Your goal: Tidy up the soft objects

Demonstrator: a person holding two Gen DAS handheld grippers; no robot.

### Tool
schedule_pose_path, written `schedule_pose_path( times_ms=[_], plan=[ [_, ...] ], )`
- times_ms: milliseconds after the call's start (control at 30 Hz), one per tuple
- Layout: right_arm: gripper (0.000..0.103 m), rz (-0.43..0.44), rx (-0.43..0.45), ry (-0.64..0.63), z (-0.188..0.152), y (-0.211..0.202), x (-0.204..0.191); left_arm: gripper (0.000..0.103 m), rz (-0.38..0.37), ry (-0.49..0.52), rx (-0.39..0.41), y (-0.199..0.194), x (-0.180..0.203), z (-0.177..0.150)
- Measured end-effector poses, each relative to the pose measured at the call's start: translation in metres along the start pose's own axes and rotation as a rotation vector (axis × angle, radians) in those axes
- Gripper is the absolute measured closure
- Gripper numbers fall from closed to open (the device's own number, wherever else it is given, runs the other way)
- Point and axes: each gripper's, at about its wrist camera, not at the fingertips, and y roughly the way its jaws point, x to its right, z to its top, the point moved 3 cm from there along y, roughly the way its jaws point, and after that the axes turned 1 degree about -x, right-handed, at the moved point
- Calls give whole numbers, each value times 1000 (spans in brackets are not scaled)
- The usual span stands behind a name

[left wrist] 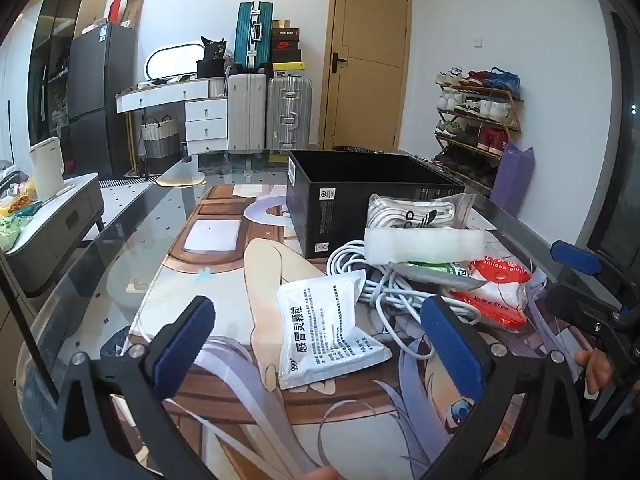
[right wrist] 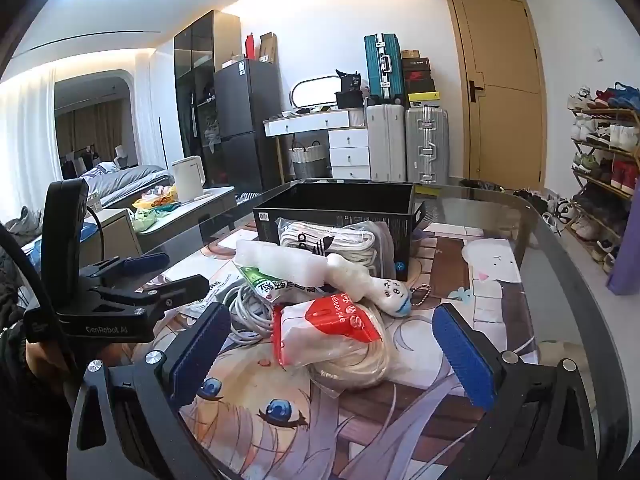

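Left gripper (left wrist: 316,344) jaws wide, empty. White flat medicine sachet with black print (left wrist: 326,330) lay directly ahead between them, long axis near-to-far, slightly askew. Left hand nearer; judged its pick.

Right gripper (right wrist: 332,352) jaws wide, empty, facing red-and-white plastic balloon bag (right wrist: 332,334).

Open black cardboard box (left wrist: 340,196) stood far side, behind pile.

Glass desk (left wrist: 120,256) with printed anime mat (left wrist: 224,264); cluttered room, suitcases, shoe rack.

Soft packets (left wrist: 328,330) piled before open black box (left wrist: 320,208).

Suitcases (left wrist: 268,116) beside door (left wrist: 366,56); shoe rack (left wrist: 476,120) right.
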Motion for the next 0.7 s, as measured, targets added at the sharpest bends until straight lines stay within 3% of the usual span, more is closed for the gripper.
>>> schedule_pose_path(
  times_ms=[233,700],
  plan=[
    [1,-3,12,-13,0,-2,-4,0,7,29,44,-14,8,-2],
    [1,1,6,-17,1,2,-5,0,13,14,24,-3,4,-2]
  ],
)
